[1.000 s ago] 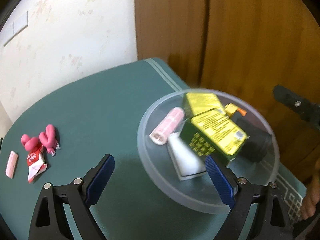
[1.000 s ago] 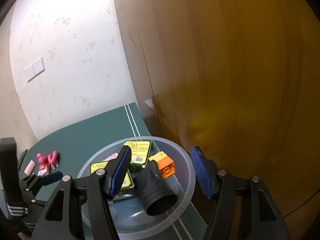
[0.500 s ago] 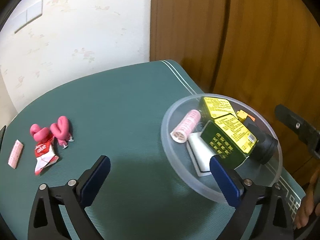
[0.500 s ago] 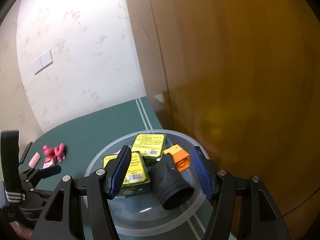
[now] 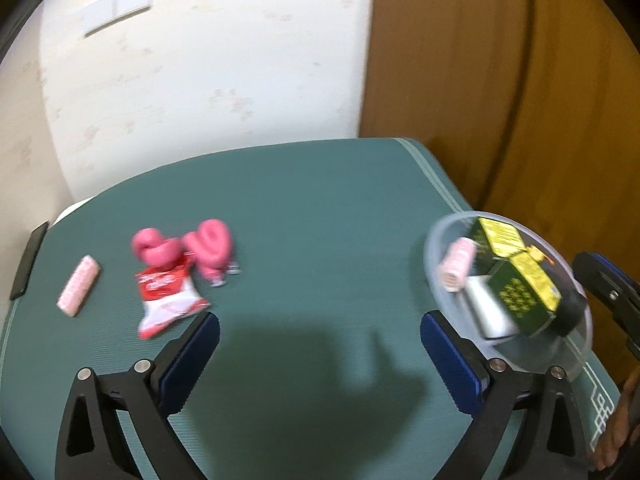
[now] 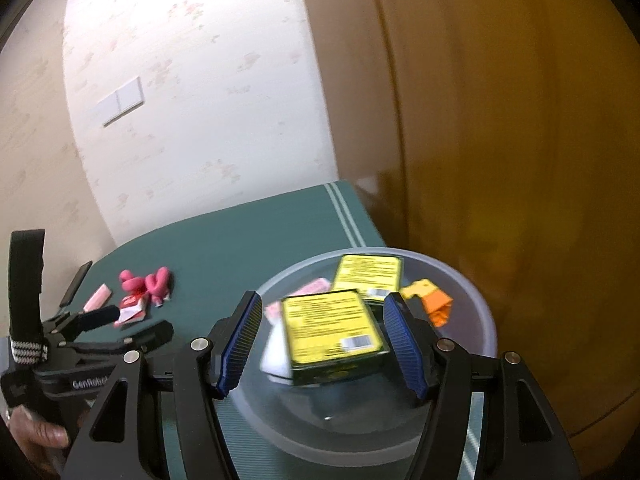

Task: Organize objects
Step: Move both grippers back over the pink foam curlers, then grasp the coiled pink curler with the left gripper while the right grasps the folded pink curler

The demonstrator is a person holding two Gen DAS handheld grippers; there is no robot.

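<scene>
On the green mat, pink curlers (image 5: pixel 180 248), a red-and-white packet (image 5: pixel 164 296) and a pink bar (image 5: pixel 78 286) lie loose at the left. My left gripper (image 5: pixel 320 328) hangs above bare mat just in front of them, open wide and empty. At the right a clear bowl (image 5: pixel 440 248) holds two green-and-yellow boxes (image 5: pixel 524 284), a pink roll (image 5: pixel 456 264), a white item and a black cylinder. My right gripper (image 6: pixel 322 312) hovers over the bowl (image 6: pixel 480 308), half open. The nearer box (image 6: pixel 332 332) shows between its fingers, untouched. An orange brick (image 6: pixel 434 300) lies beside it.
A black phone (image 5: pixel 28 266) lies at the mat's far left edge. The wallpapered wall and a wooden door stand close behind the table. The bowl sits near the mat's right edge. A hand (image 6: pixel 36 436) holds the left gripper (image 6: pixel 132 322).
The left gripper has swung left, away from the bowl and toward the pink items, and its jaws spread a little. The right gripper shifted over the bowl; the box now shows between its fingers.
</scene>
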